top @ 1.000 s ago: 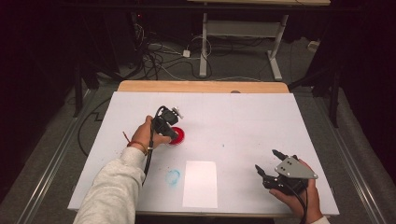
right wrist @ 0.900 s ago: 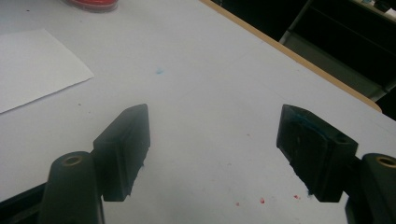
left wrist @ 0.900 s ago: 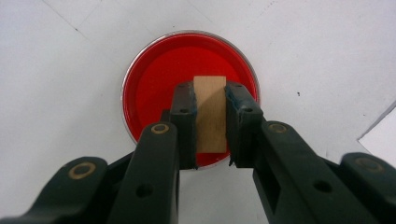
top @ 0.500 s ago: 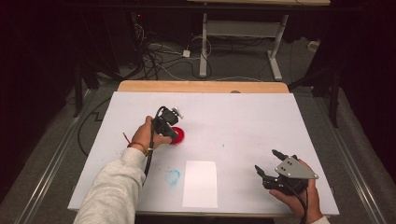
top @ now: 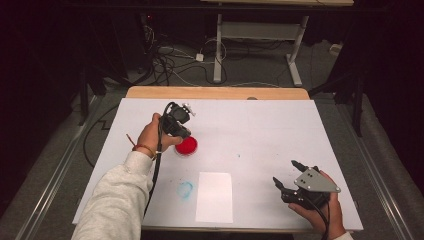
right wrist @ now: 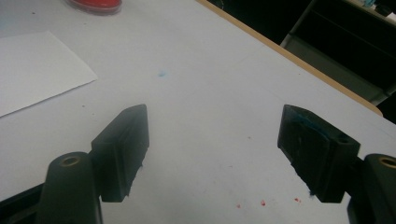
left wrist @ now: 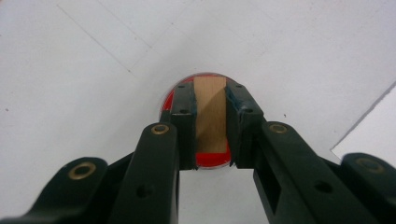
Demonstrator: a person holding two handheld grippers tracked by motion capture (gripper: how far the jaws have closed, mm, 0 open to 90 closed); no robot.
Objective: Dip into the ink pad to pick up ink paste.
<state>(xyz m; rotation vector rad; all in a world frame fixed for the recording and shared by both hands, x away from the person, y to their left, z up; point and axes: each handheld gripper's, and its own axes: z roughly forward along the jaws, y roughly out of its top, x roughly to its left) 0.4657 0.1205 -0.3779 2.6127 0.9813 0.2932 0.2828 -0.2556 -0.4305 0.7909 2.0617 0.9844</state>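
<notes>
A: What sits in the round dish (top: 186, 146)?
B: Red ink, all across its flat bottom. It is a shallow clear dish on the white table (top: 260, 130), toward the left of the middle. In the right gripper view its rim shows at the top edge (right wrist: 95, 5).
A: And the left gripper (top: 183, 133)?
B: It points down over the dish, its jaws clamped on a small wooden block (left wrist: 210, 114). In the left gripper view the block stands upright between the two pads, with the red dish (left wrist: 169, 100) showing round it behind. I cannot tell whether the block's end touches the ink.
A: The right gripper (top: 289, 179)?
B: Held near the front right corner of the table, jaws wide apart with nothing between them, only bare table in the gap.
A: Anything else on the table?
B: A white sheet of paper (top: 214, 196) near the front edge, and a blue smudge (top: 185, 189) just to its left. The paper's corner also shows in the right gripper view (right wrist: 37, 70).
A: What differs from a second ago?
B: The left hand (top: 152, 136) and its gripper stand a little higher over the dish. The dish, the paper and the right gripper are where they were.
</notes>
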